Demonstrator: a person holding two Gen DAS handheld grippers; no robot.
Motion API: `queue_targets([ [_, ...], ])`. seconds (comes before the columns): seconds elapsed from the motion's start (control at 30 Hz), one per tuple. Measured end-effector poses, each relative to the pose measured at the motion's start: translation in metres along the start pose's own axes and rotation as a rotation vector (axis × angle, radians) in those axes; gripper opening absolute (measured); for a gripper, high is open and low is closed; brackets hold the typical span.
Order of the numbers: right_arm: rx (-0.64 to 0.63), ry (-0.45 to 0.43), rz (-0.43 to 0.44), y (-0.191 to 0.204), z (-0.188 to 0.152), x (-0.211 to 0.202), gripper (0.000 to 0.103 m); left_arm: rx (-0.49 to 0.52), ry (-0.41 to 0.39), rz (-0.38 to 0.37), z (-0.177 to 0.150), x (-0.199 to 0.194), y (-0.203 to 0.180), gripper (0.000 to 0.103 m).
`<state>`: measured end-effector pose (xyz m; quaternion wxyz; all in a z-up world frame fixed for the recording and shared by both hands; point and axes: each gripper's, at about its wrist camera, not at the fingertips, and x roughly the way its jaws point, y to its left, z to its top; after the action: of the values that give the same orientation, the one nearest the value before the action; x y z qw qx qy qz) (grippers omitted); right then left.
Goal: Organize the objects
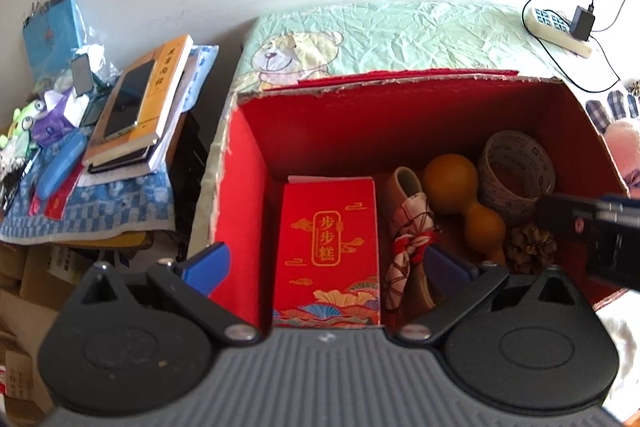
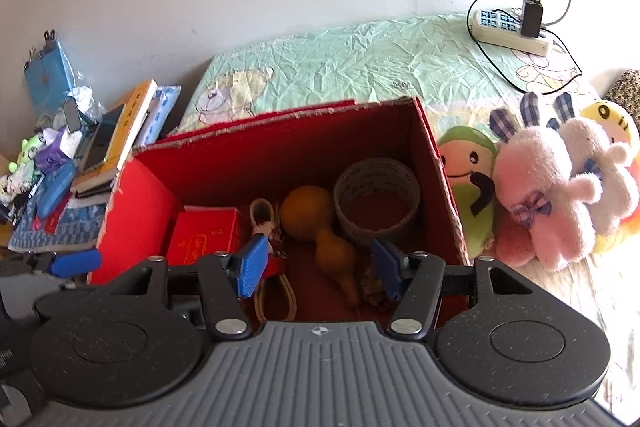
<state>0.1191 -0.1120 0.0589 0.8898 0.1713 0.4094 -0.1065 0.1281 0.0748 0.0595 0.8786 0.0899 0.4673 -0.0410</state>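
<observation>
An open red cardboard box (image 1: 256,163) (image 2: 136,211) stands on a bed. Inside lie a red packet with gold writing (image 1: 328,247) (image 2: 204,235), a small shoe with a red-white cloth (image 1: 408,223), a brown gourd (image 1: 464,199) (image 2: 320,227), a roll of tape (image 1: 516,171) (image 2: 376,199) and a pine cone (image 1: 530,247). My left gripper (image 1: 326,263) is open and empty above the box's near side. My right gripper (image 2: 316,267) is open and empty over the gourd; it shows at the right of the left wrist view (image 1: 600,231).
A side table (image 1: 100,215) at the left is piled with books (image 1: 152,99), a phone, a blue case and small toys. Plush rabbits (image 2: 548,187) and other soft toys lie right of the box. A power strip with a charger (image 2: 508,27) lies on the green sheet.
</observation>
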Motion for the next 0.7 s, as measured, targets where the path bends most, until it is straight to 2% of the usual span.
queue_targets([
  [0.07,-0.001,0.013,0.002,-0.001,-0.001,0.004,0.06,0.006,0.002,0.021,0.0,0.003,-0.002,0.102],
  [0.43,0.008,0.009,0.001,-0.006,0.0,0.013,0.06,0.016,0.026,-0.006,0.002,0.013,-0.01,0.102],
  [0.7,-0.014,0.001,0.012,-0.007,0.003,0.017,0.059,-0.008,0.023,0.013,0.004,0.015,-0.008,0.102],
])
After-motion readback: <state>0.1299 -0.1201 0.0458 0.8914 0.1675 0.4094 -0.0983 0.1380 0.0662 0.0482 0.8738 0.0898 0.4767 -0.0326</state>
